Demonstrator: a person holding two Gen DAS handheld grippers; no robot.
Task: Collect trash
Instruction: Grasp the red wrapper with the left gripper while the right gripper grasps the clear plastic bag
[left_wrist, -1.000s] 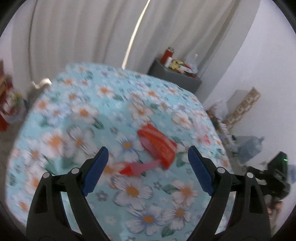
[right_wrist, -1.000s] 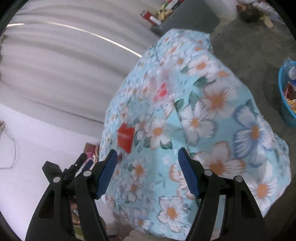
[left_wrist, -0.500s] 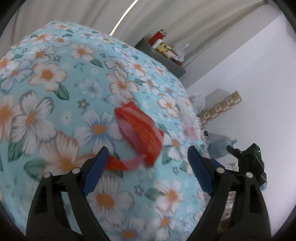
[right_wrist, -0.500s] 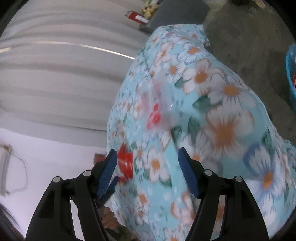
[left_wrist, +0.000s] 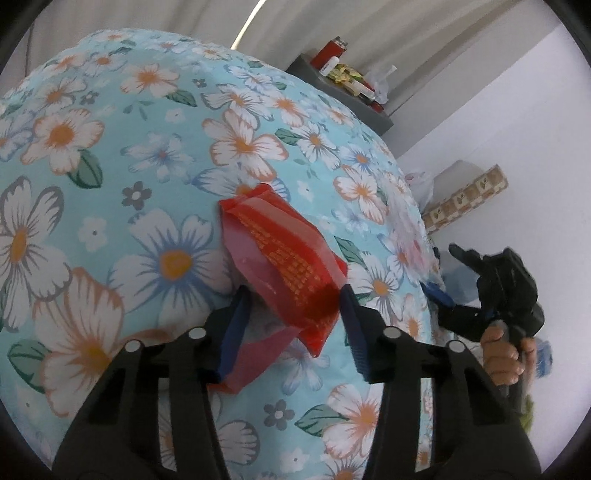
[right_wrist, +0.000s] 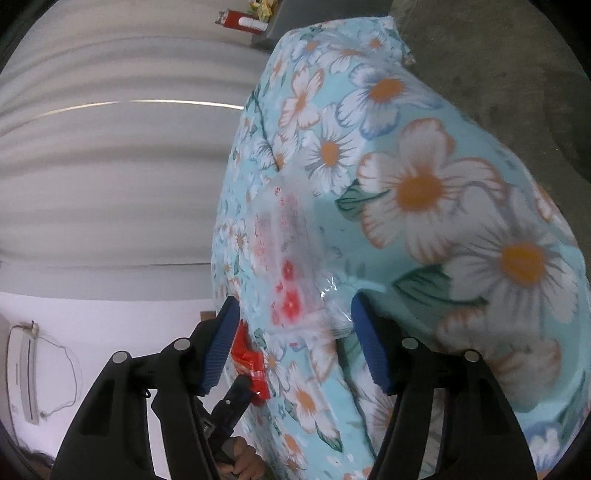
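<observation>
While the left gripper (left_wrist: 291, 325) is closing around the red wrapper (left_wrist: 284, 262) on the flowered cloth (left_wrist: 110, 184), the right gripper (right_wrist: 295, 343) closes around a clear wrapper (right_wrist: 291, 266), at its 12 o'clock.

A: Where does the left gripper (left_wrist: 291, 325) stand relative to the red wrapper (left_wrist: 284, 258)?

B: Tilted downward, its blue pads (left_wrist: 232, 332) flank the wrapper's near end; the jaws are closing, not yet pressing it.

A: And the right gripper (right_wrist: 295, 347)?

B: To the right of the red wrapper, jaws also closing, with a clear plastic wrapper (right_wrist: 291, 266) between the pads, untouched. A hand (left_wrist: 502, 350) grips its handle.
</observation>
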